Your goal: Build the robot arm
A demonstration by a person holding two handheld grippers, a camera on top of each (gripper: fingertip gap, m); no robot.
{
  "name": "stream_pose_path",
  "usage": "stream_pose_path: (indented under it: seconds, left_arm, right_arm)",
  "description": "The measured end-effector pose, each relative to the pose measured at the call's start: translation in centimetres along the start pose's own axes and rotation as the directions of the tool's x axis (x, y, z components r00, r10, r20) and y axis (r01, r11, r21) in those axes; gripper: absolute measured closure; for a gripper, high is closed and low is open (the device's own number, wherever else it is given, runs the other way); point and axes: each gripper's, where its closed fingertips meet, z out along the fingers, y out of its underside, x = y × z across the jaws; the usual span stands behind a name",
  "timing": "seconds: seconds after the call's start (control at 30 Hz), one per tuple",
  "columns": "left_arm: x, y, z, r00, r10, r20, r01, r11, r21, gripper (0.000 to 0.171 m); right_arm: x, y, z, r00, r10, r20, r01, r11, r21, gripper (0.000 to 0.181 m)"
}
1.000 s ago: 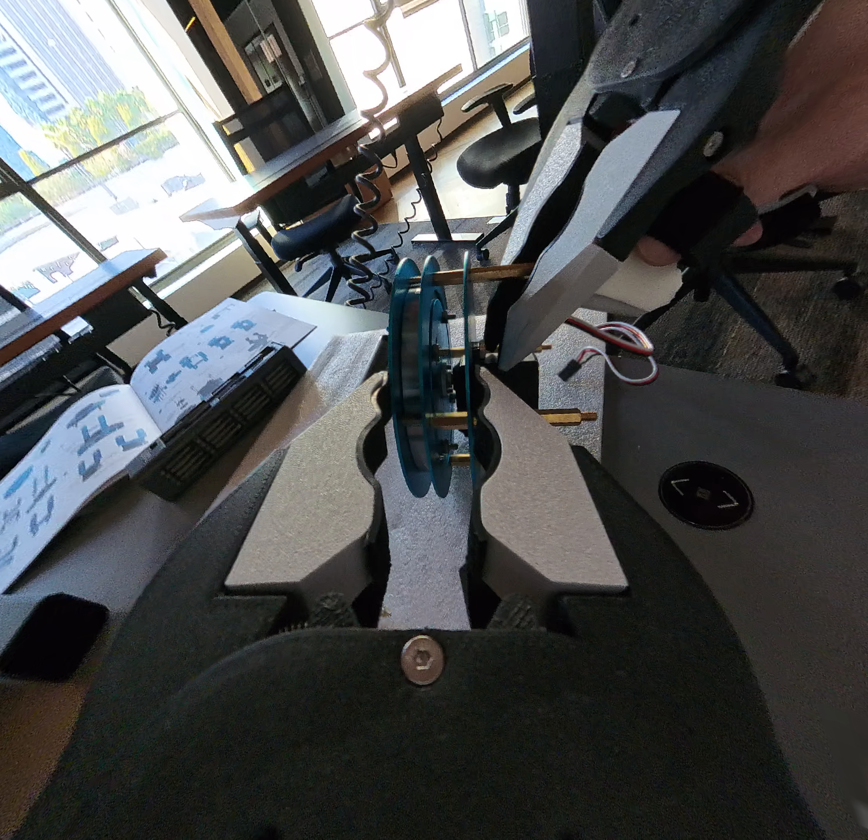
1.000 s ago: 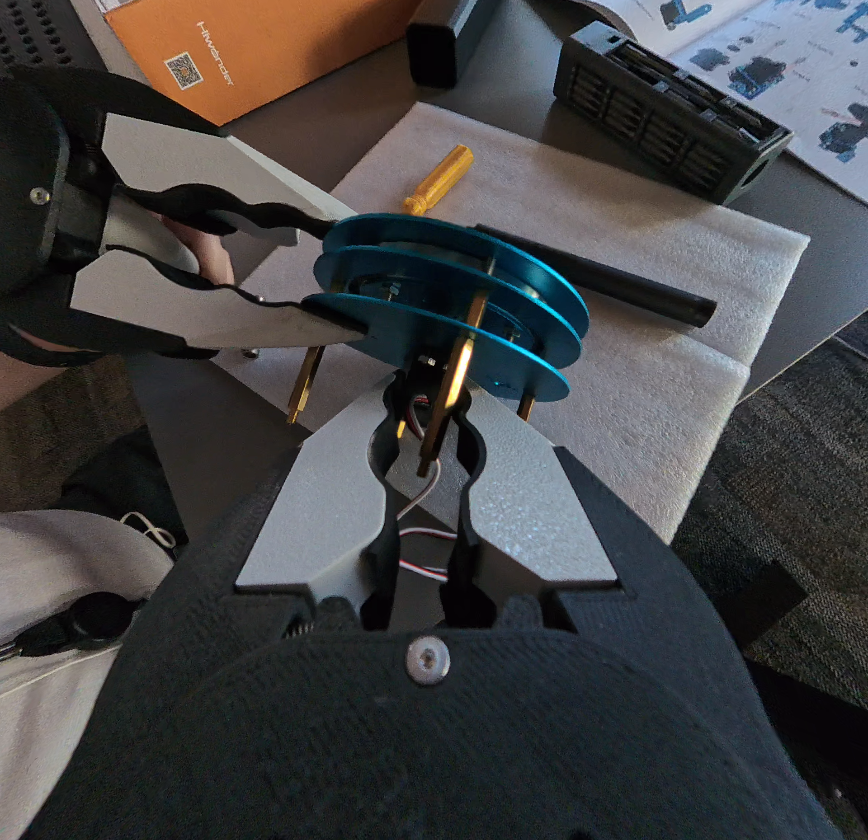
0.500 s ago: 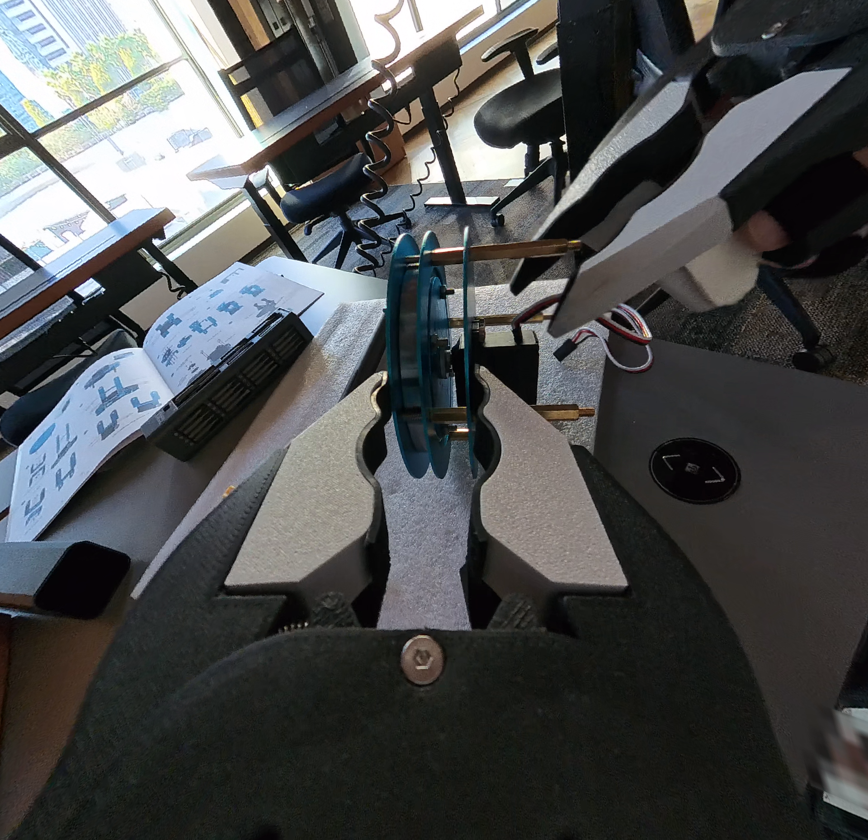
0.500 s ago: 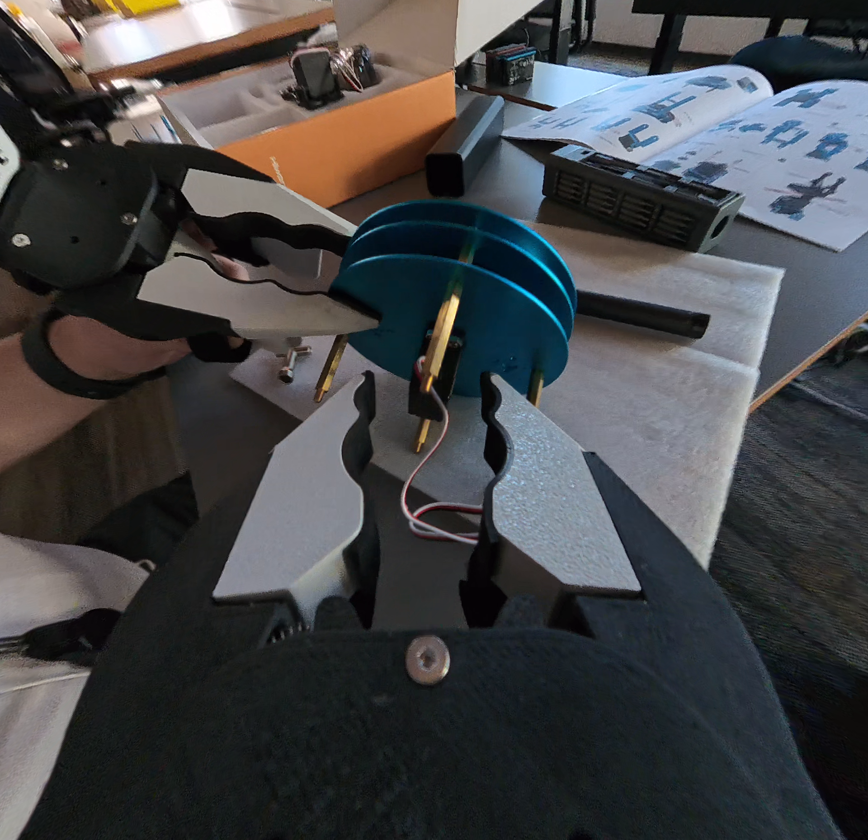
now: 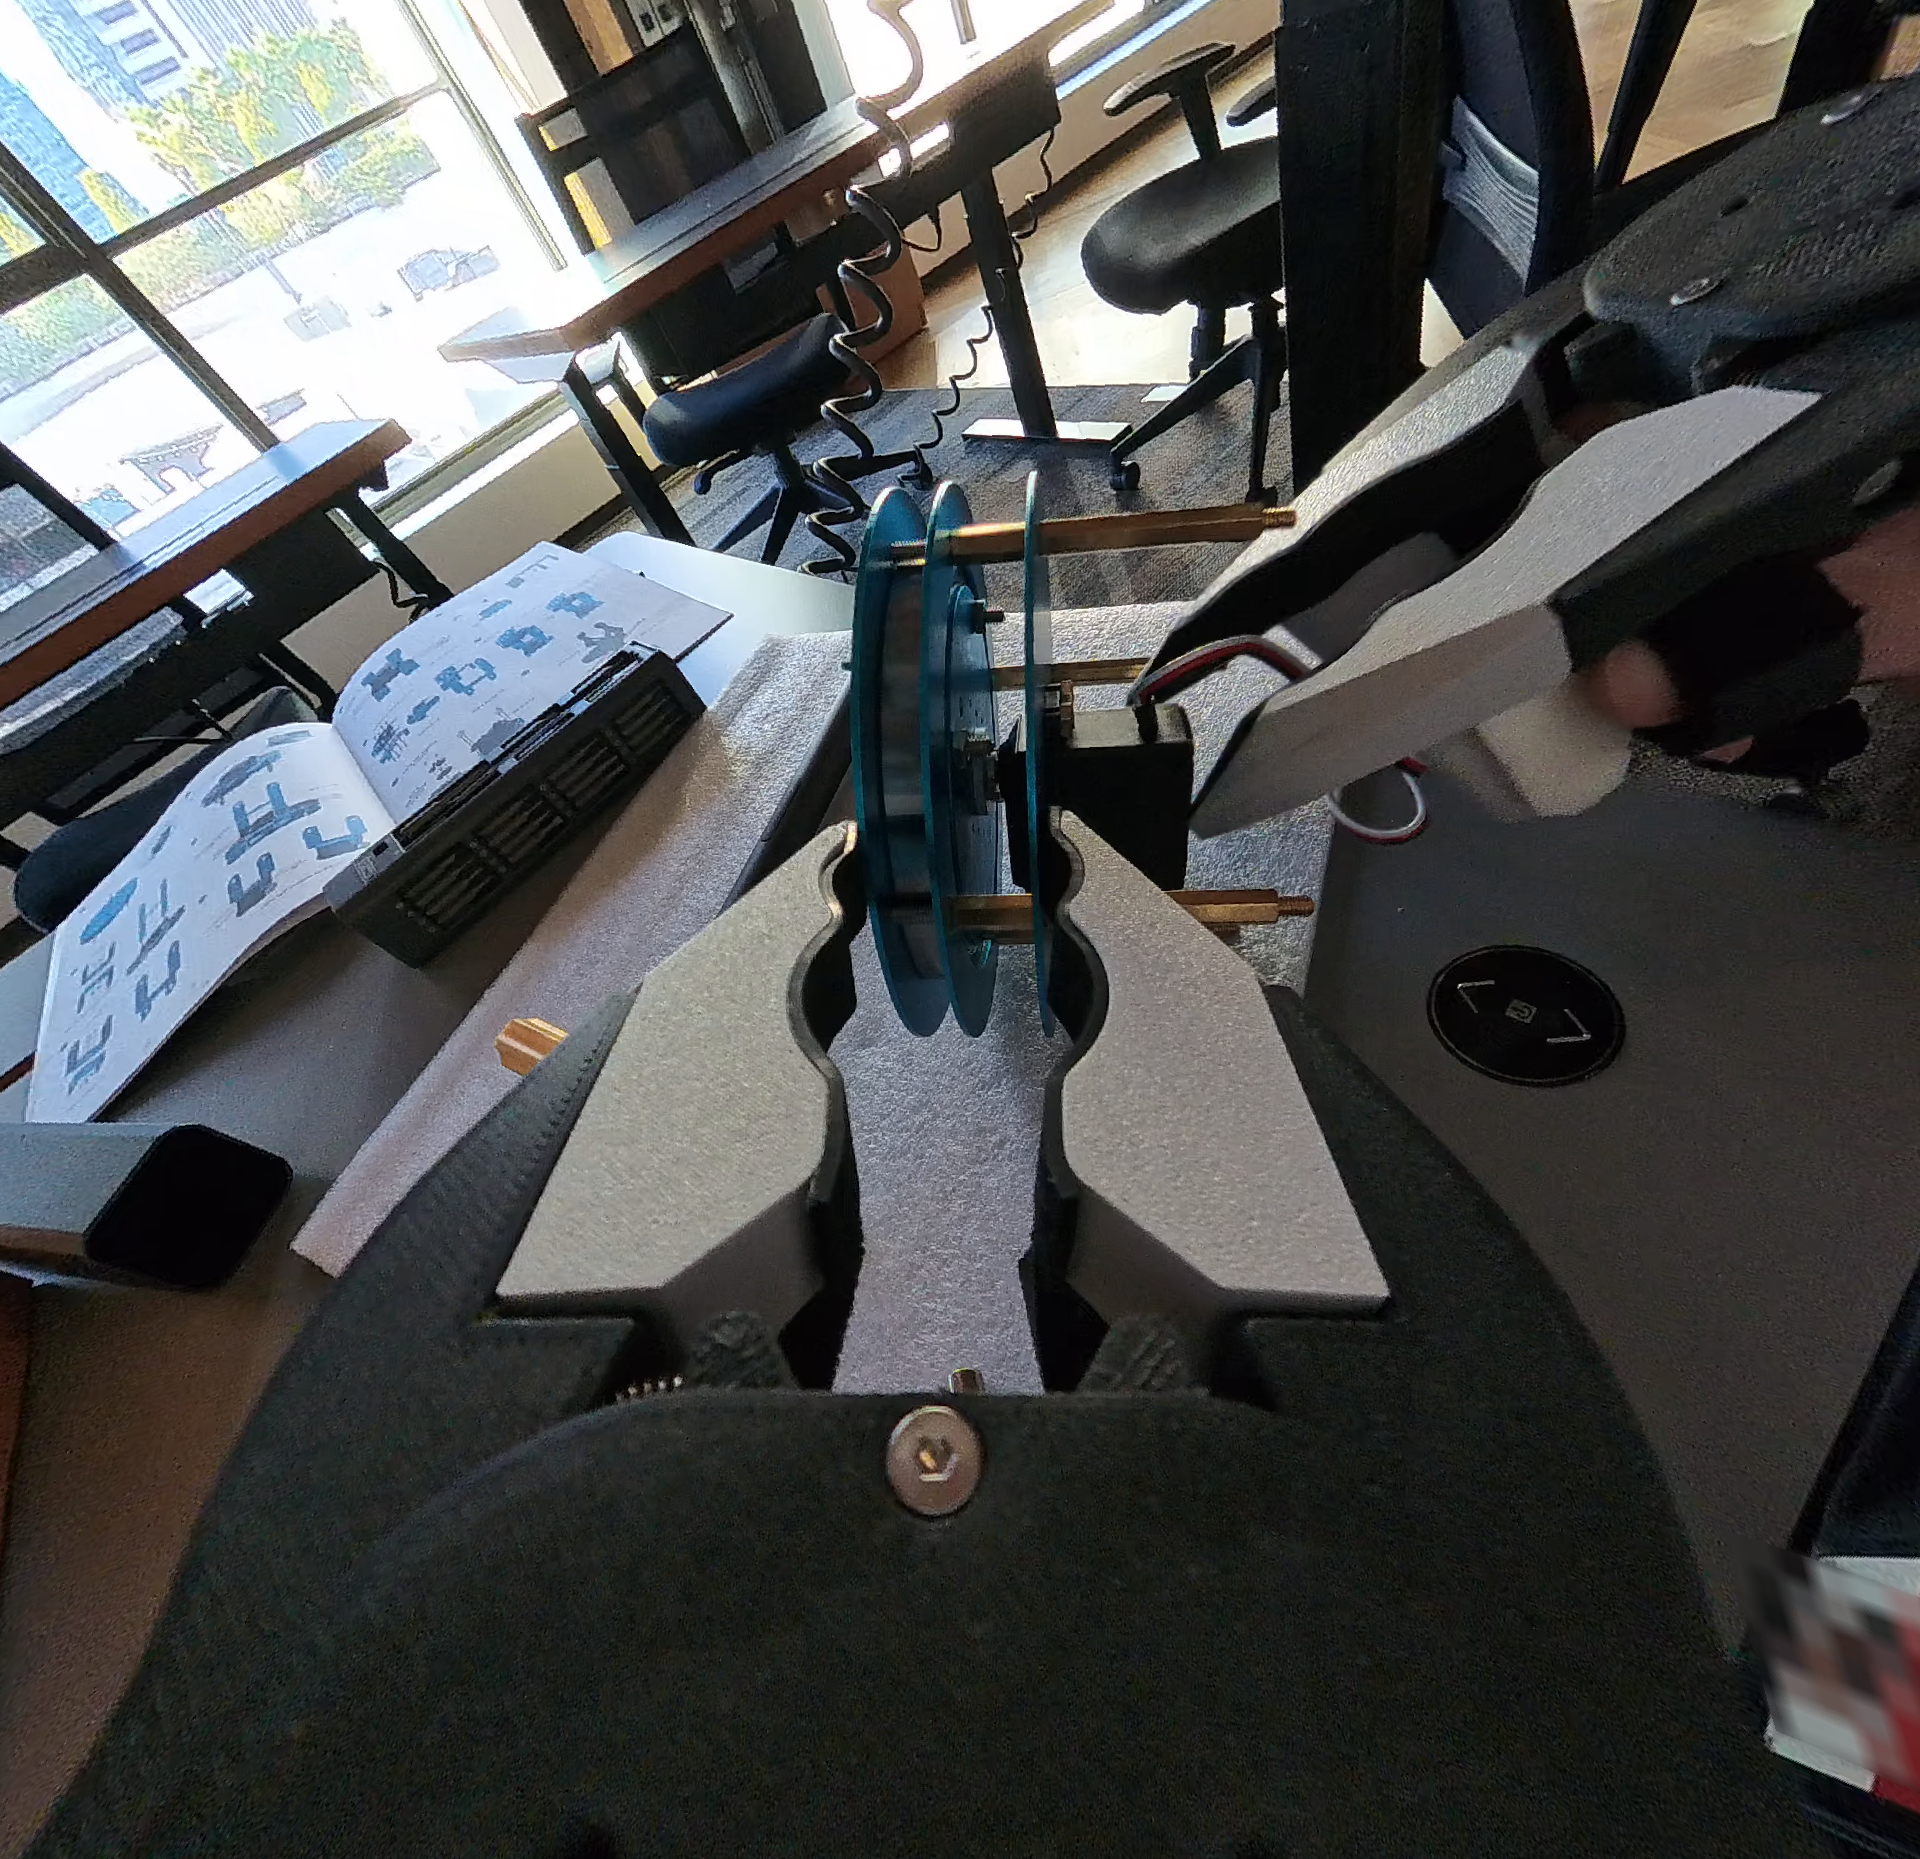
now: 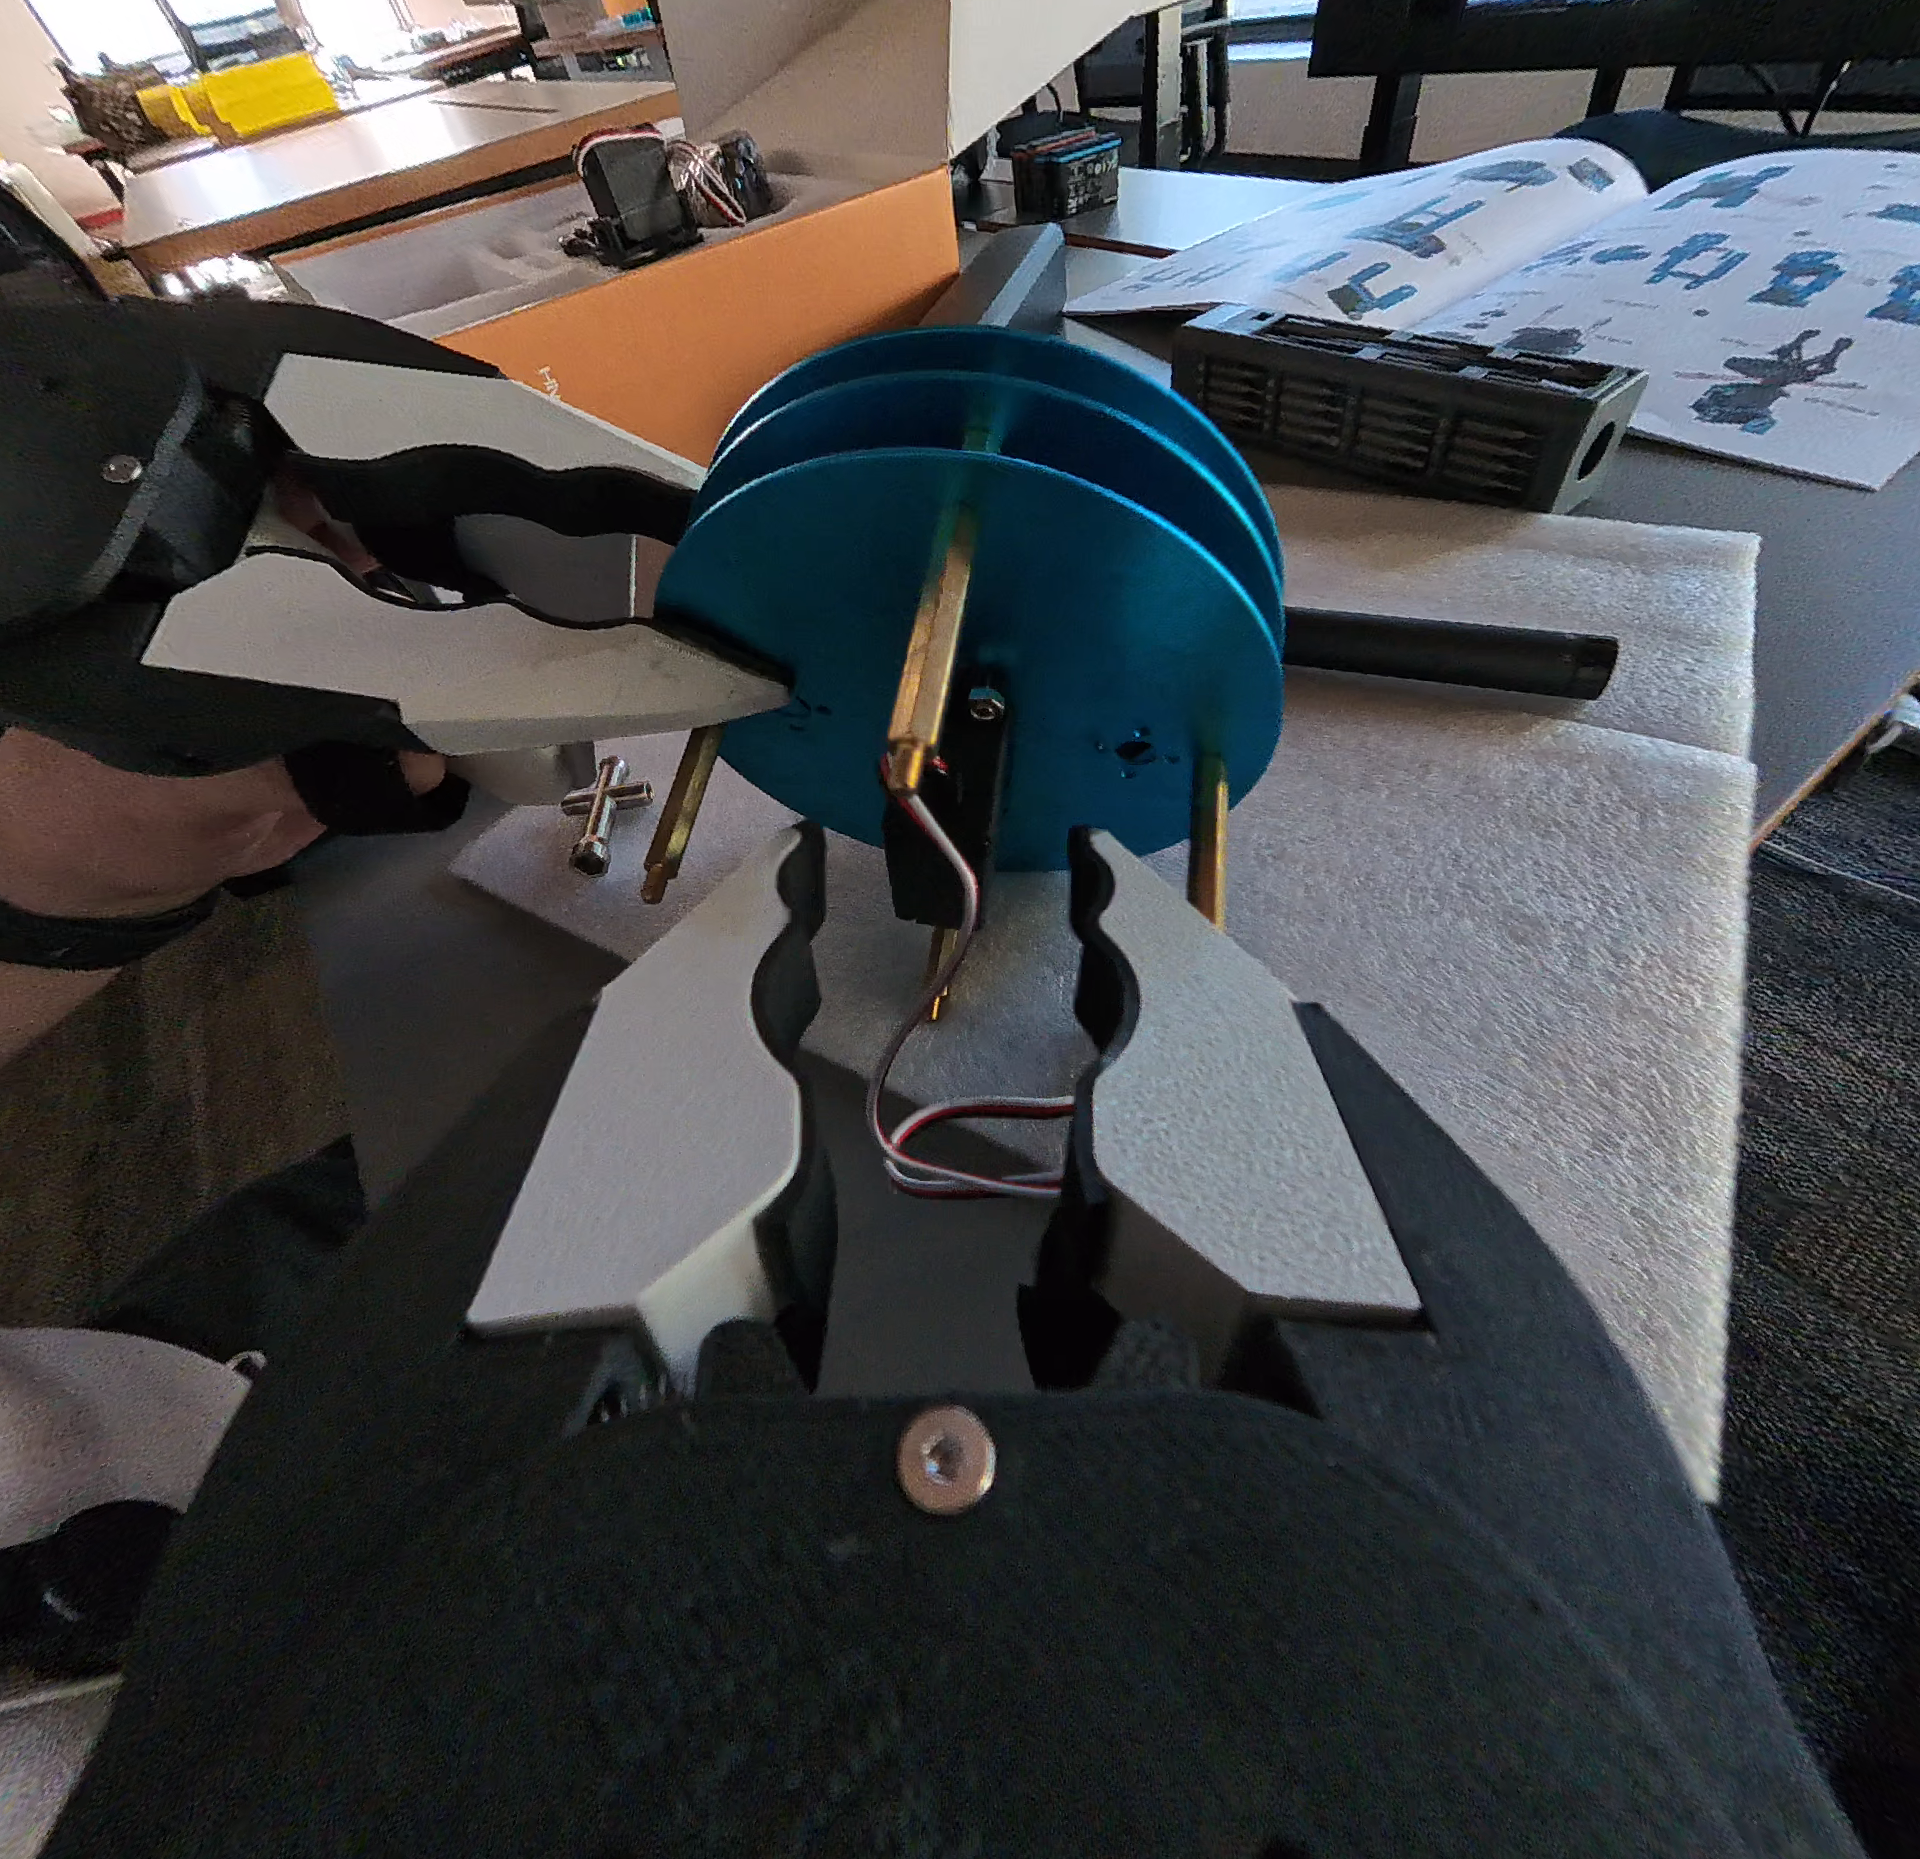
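Note:
A stack of three blue discs (image 5: 940, 770) joined by brass standoffs (image 5: 1122, 529), with a black servo (image 5: 1117, 781) on its back, stands on edge above white foam. My left gripper (image 5: 951, 874) is shut across the disc rims and holds the stack; it also shows in the right wrist view (image 6: 722, 594). My right gripper (image 6: 951, 848) is open, its fingertips on either side of the servo (image 6: 940, 833) without touching it. The servo's red, white and black wire (image 6: 935, 1134) hangs between its fingers. In the left wrist view the right gripper (image 5: 1174, 739) reaches in from the right.
White foam sheet (image 6: 1455, 926) covers the grey table. On it lie a black rod (image 6: 1444, 651) and a metal cross wrench (image 6: 608, 807). Behind are a black bit case (image 6: 1403, 417), an open manual (image 6: 1558, 251) and an orange box (image 6: 707, 303). The table edge is at right. My right gripper's tips are some 15 centimetres from the black rod (image 6: 1444, 651).
My right gripper let go of a brass standoff, opened wide and moved down to the servo. My left gripper kept its hold on the disc stack.

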Motion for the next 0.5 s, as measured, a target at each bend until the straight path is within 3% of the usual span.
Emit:
stream_pose_path:
  seconds: [0.1,0.3,0.5]
  left_arm:
    - [0.0,0.0,0.0,1.0,-0.003,0.007,0.003,1.0,-0.008,0.14]
    - [0.4,-0.4,-0.2,0.997,0.04,0.063,-0.039,0.999,-0.008,0.14]
    - [1.1,-0.6,-0.7,0.993,0.071,0.094,-0.073,0.997,0.015,0.139]
  right_arm:
    - [-0.1,0.1,0.5,1.0,0.022,0.007,-0.022,1.0,-0.008,0.16]
    - [-0.5,-0.1,0.7,0.995,0.056,0.078,-0.055,0.998,-0.008,0.152]
    - [-0.3,-0.4,0.6,0.983,0.126,0.135,-0.129,0.992,0.006,0.159]
